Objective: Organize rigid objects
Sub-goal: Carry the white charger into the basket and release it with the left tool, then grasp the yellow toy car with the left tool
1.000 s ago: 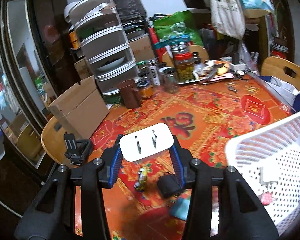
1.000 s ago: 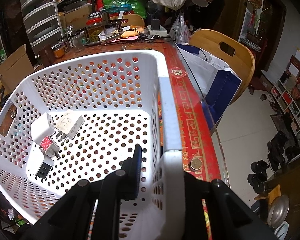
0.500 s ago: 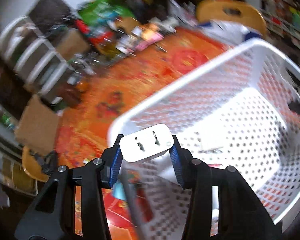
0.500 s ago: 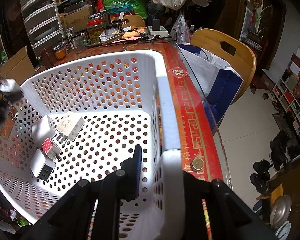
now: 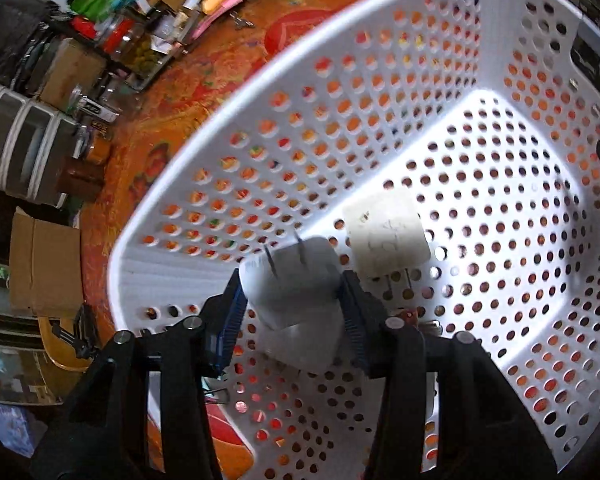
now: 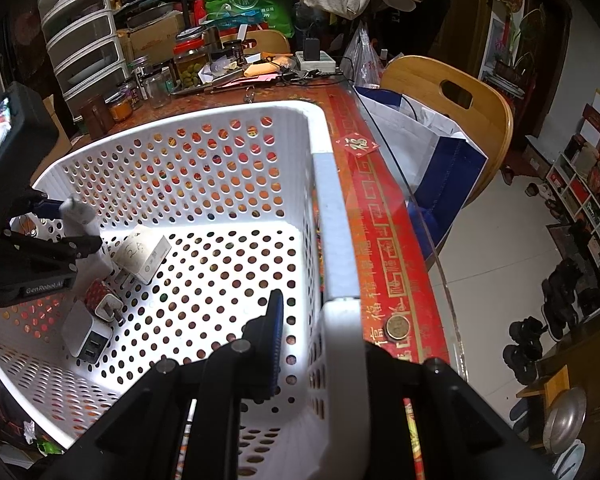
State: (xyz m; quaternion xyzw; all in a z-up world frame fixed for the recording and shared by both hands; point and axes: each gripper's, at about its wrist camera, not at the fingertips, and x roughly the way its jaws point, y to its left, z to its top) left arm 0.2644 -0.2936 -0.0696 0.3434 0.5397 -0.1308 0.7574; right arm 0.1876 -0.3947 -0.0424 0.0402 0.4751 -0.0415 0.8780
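A white perforated basket stands on the red patterned table. My left gripper hangs inside its left end, and its jaws are opening. A white plug adapter sits tilted between the blue pads, prongs up, its lower part blurred as it slips free. On the basket floor lie a white charger with writing, a red dotted charger and a white two-port charger. My right gripper is shut on the basket's right wall, one finger inside and one outside.
A coin lies on the table edge right of the basket. Jars and a drawer unit crowd the far side. A wooden chair with a blue-white bag stands right. A cardboard box sits left.
My left gripper carried the white adapter from over the table into the basket, rolling and dropping low. The adapter now tilts loose between the pads. The right gripper has not moved.
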